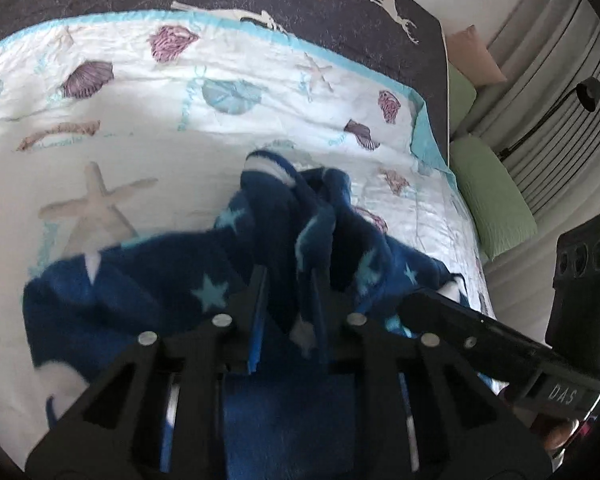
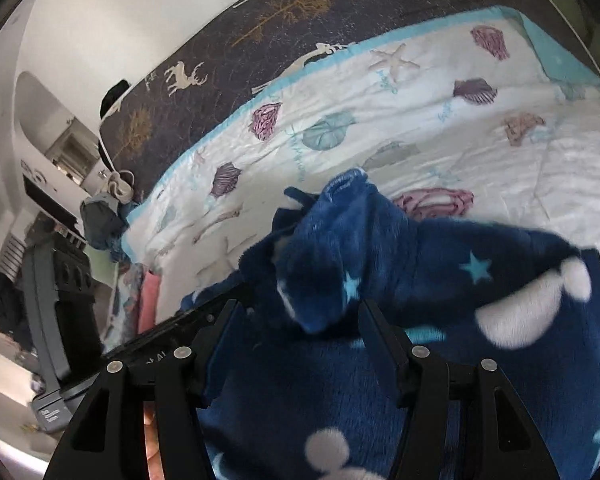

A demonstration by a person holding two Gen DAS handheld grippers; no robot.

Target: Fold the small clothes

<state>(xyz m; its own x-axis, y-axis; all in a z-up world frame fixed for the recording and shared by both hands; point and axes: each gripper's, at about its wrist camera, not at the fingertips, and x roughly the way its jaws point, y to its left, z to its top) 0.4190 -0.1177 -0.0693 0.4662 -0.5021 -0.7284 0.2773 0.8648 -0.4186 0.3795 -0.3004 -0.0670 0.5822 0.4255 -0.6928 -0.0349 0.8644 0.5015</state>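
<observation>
Left gripper (image 1: 288,280) clamps the blue fleece garment (image 1: 140,300); right gripper (image 2: 300,312) gapes around a fold.

Soft, even daylight; fisheye bending at the edges, motion blur on the fleece garment (image 1: 148,304).

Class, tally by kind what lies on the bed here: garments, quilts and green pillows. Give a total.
Blue fleece garment: 1
Seashell quilt: 1
Green pillows: 2
Total: 4
</observation>
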